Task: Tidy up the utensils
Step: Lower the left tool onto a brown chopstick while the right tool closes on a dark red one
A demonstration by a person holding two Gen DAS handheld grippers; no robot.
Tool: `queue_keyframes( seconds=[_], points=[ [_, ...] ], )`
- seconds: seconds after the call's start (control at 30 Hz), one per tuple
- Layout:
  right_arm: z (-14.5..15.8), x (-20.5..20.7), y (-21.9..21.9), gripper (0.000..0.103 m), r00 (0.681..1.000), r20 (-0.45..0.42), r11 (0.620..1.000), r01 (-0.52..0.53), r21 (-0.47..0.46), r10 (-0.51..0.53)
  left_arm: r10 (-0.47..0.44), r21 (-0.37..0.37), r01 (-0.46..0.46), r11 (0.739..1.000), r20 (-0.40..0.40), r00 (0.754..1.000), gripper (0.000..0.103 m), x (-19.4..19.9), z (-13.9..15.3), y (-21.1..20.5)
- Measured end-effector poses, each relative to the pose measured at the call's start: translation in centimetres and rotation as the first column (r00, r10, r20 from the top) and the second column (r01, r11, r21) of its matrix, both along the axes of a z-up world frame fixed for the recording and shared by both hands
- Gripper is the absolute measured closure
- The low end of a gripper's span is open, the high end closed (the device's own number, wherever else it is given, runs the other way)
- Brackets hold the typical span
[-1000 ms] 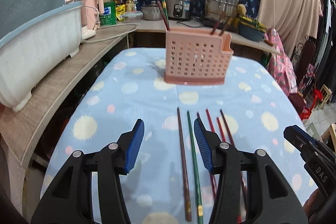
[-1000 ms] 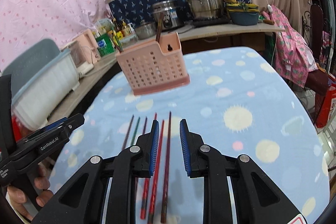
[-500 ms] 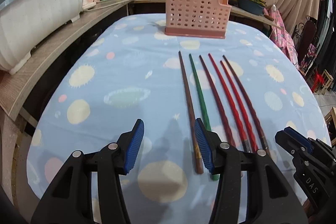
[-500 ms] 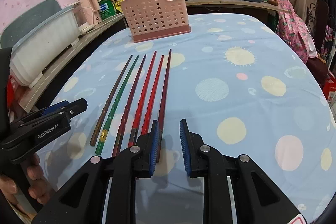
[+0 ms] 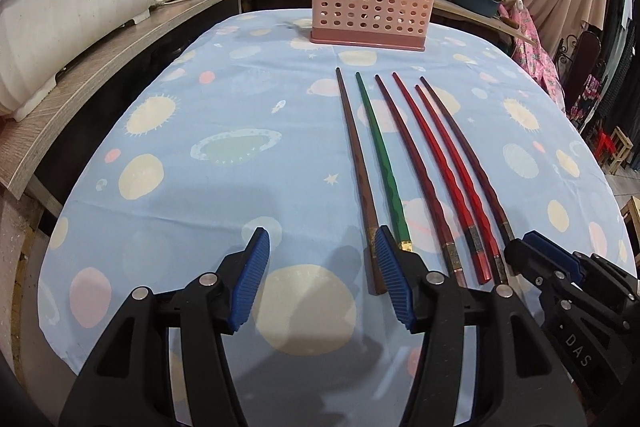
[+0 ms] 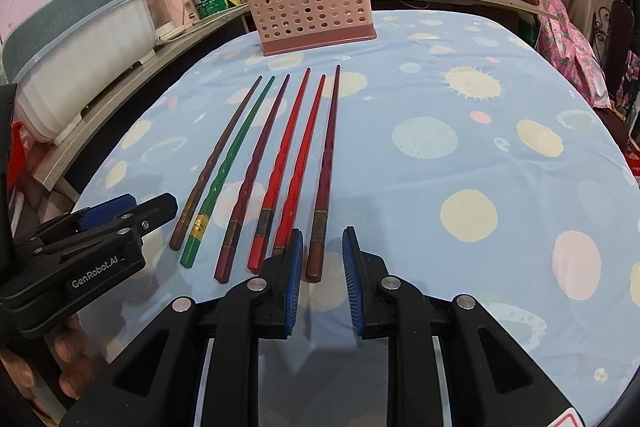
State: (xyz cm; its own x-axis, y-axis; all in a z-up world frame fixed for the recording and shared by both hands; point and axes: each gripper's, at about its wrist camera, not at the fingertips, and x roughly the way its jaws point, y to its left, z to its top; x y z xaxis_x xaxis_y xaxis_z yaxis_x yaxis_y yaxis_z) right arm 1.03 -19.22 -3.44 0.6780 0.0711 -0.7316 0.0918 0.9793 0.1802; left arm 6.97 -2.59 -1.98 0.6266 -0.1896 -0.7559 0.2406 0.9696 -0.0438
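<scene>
R claw: right gripper (image 6: 319, 277) is seen with pads parted, nothing pinched; the thick end of the dark maroon chopstick (image 6: 325, 175) lies just ahead of the gap, not yet between the pads.
L claw: left gripper (image 5: 320, 281) is spread wide and empty; its right pad sits over the butt of the brown chopstick (image 5: 357, 163), contact can't be told.
Changed: vs 1 s ago both claws were drawn back and lowered toward the near ends of the sticks; the R gap has been widened from near-closed. The row itself was not shifted.
Meaning: judged as approach to a first pick; nothing from the row is lifted yet, so most of the job remains.
Task things: six chopsticks lie side by side on the tablecloth (image 6: 460, 155), tips pointed at the pink holder (image 6: 312, 7), incl. green chopstick (image 6: 232, 155) second from left. Holder stands upright at the far end, w/ a few sticks already inside.
Edges: near table edge is just below the claws; wooden shelf (image 5: 92, 67) and white tub (image 5: 60, 11) flank the L side.
Open room: cloth right of the row is bare, as is the lane btw stick tips and holder; sticks lie close together, so a neighbour could be nudged on closing.
</scene>
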Motion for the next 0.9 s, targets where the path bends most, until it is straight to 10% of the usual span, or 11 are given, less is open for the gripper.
queue_keyframes(
  seconds=[0.9],
  points=[
    [-0.3, 0.0, 0.4, 0.086, 1.000, 0.019, 0.999, 0.001, -0.054, 0.000, -0.032, 0.033, 0.032, 0.999, 0.000, 0.999, 0.051, -0.6, -1.2, -1.2]
  ],
)
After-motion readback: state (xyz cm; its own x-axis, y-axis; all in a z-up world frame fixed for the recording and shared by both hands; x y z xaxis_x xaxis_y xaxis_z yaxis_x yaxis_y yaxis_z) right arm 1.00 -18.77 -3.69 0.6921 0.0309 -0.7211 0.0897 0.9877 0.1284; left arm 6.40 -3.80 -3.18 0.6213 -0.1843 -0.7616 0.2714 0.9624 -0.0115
